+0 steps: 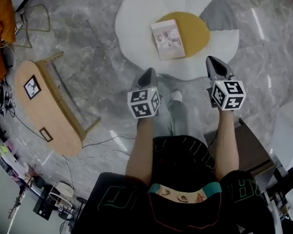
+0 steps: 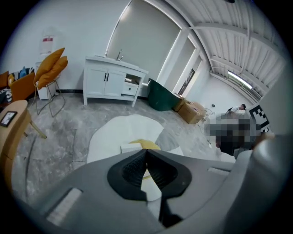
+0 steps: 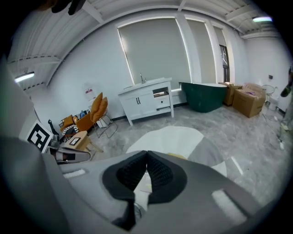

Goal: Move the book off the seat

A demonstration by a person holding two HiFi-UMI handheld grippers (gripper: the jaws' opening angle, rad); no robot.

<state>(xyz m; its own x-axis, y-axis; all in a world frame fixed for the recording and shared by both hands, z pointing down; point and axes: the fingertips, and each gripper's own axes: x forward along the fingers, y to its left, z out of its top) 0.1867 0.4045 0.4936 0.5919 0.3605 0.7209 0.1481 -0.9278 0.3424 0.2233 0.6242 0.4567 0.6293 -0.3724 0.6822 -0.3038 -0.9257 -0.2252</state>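
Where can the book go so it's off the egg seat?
Bare grey floor lies between the egg seat and the wooden bench, and right of the seat too. The bench holds two frames; clutter crowds the floor beyond it.

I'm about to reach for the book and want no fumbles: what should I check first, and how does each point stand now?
1. Book in view on the seat: ok; the book lies on the yellow middle of the white seat.
2. Book's top free: ok; nothing lies on it.
3. Left gripper ready to grasp: not ok; fingers together, empty.
4. Right gripper ready to grasp: not ok; fingers together, empty.
5. Grippers at the book: not ok; both hang short of it, touching nothing.
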